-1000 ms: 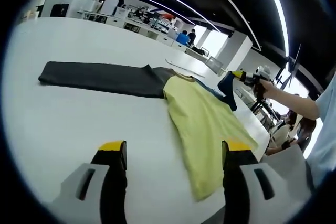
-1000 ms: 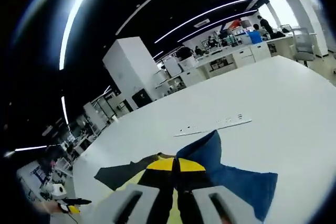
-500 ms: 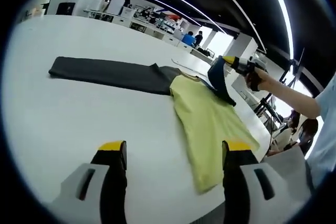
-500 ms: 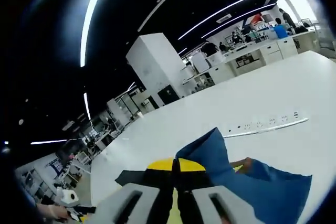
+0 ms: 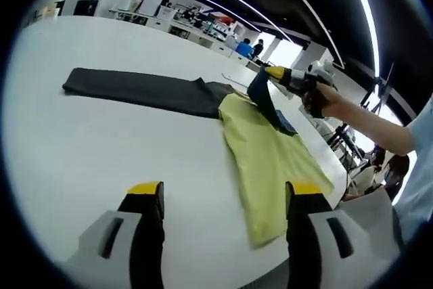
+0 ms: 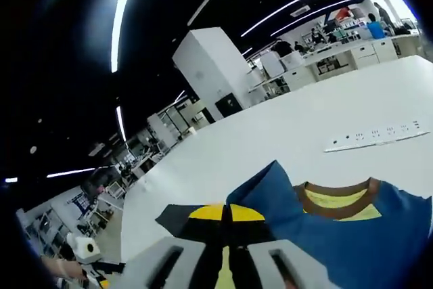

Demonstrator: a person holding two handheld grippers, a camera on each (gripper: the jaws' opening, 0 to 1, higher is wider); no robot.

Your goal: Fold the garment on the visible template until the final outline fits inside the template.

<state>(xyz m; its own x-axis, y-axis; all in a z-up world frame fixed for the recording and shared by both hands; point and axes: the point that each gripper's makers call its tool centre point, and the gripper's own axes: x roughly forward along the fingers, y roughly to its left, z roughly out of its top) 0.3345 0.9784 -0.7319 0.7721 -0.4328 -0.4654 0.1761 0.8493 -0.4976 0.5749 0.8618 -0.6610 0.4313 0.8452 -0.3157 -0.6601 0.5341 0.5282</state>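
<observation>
A yellow garment (image 5: 267, 157) lies flat on the white table (image 5: 81, 153), its far end beside a dark grey garment (image 5: 135, 91). My right gripper (image 5: 276, 73), held by a person's hand (image 5: 316, 98), is shut on a blue part of the garment (image 5: 261, 99) and holds it lifted over the yellow cloth. In the right gripper view the closed jaws (image 6: 226, 213) pinch that blue fabric (image 6: 318, 235), and a brown collar (image 6: 338, 191) shows beside it. My left gripper (image 5: 225, 191) hovers open above the table's near side, holding nothing.
A white power strip (image 6: 375, 135) lies on the table beyond the garments. The dark grey garment (image 6: 174, 217) stretches away to the left. Desks, white pillars and people stand in the background. The table edge runs at the right near the person's sleeve (image 5: 418, 167).
The right gripper has carried the blue fabric leftward, from the garment's far right edge to above its collar end. The left gripper has stayed open in place.
</observation>
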